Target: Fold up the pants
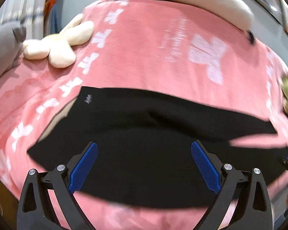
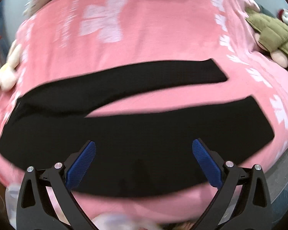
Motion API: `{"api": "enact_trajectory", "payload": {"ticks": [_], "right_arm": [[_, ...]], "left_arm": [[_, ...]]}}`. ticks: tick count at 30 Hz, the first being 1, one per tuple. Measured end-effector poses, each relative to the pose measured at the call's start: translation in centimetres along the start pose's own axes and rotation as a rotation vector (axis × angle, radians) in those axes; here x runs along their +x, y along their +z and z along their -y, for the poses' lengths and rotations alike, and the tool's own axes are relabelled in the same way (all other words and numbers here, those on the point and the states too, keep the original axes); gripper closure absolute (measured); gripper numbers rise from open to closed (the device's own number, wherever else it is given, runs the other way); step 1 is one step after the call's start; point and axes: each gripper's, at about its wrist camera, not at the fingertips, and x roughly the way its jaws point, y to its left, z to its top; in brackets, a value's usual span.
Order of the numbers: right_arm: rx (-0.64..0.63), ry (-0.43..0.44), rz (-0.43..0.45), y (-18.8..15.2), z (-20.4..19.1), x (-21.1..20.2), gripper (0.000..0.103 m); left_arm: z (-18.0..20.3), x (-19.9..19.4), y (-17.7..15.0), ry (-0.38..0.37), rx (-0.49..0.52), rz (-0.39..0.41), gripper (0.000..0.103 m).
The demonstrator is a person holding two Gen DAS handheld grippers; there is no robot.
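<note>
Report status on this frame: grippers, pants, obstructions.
Left gripper and right gripper open, empty. Black pants flat on pink blanket, legs apart, unfolded. Plush toys at edges, clear.

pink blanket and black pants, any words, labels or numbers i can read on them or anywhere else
None can be read.
Pink blanket: white printed marks and a block of pale lettering, too blurred to read.
Black pants: a small silver mark near one corner, too small and blurred to read.
Tongs, plush toys: no text visible.
</note>
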Motion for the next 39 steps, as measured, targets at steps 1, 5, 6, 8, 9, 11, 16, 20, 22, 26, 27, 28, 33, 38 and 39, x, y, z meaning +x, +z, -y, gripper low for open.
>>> {"api": "enact_trajectory", "payload": {"ticks": [1,5,6,8,9,11,16,20,22,26,27,28,33,38,39], "right_arm": [[0.023,-0.013,0.007,1.9,2.0,1.3,0.005],[0.118,-0.058,0.016,7.7,8.1,5.9,0.01],[0.129,-0.068,0.015,8.7,8.8,6.8,0.01],[0.149,-0.103,0.022,10.8,10.7,8.8,0.01],[0.153,-0.117,0.023,11.8,11.4,9.8,0.01],[0.175,-0.138,0.012,13.5,12.6,11.8,0.01],[0.207,-0.145,-0.027,16.7,14.6,16.6,0.01],[0.175,-0.168,-0.105,18.1,14.6,20.4,0.01],[0.175,-0.193,-0.13,18.2,14.4,21.8,0.01],[0.069,-0.278,-0.115,18.7,12.5,22.5,0.069],[0.074,-0.267,-0.107,18.8,12.4,22.0,0.095],[0.102,-0.22,-0.085,19.0,12.5,20.9,0.095],[0.109,-0.11,0.08,19.2,12.1,12.9,0.095],[0.07,-0.028,0.15,16.4,12.1,4.6,0.095],[0.064,-0.017,0.158,15.6,12.1,3.3,0.095]], "left_arm": [[-1.8,1.9,2.1,0.006,-0.04,-0.024,0.007],[-7.3,8.1,7.1,0.073,-0.147,-0.082,0.007],[-9.1,11.0,8.8,0.106,-0.159,-0.115,0.007],[-10.9,14.4,10.5,0.142,-0.187,-0.158,0.007],[-12.4,17.0,11.6,0.17,-0.213,-0.183,0.007],[-14.0,20.1,12.7,0.212,-0.246,-0.195,0.007],[-17.0,28.5,13.8,0.267,-0.317,-0.33,0.007],[-18.1,30.8,13.2,0.33,-0.383,-0.314,0.007],[-17.6,31.2,13.1,0.349,-0.334,-0.317,0.01],[-17.3,30.2,13.0,0.301,-0.314,-0.299,0.068],[-17.3,29.8,13.0,0.266,-0.324,-0.304,0.081],[-17.4,29.0,13.1,0.237,-0.339,-0.302,0.085],[-17.8,22.5,14.2,0.128,-0.382,-0.201,0.092],[-16.3,12.0,14.2,0.01,-0.371,-0.118,0.092],[-15.8,10.1,13.9,-0.004,-0.367,-0.109,0.092]]}}
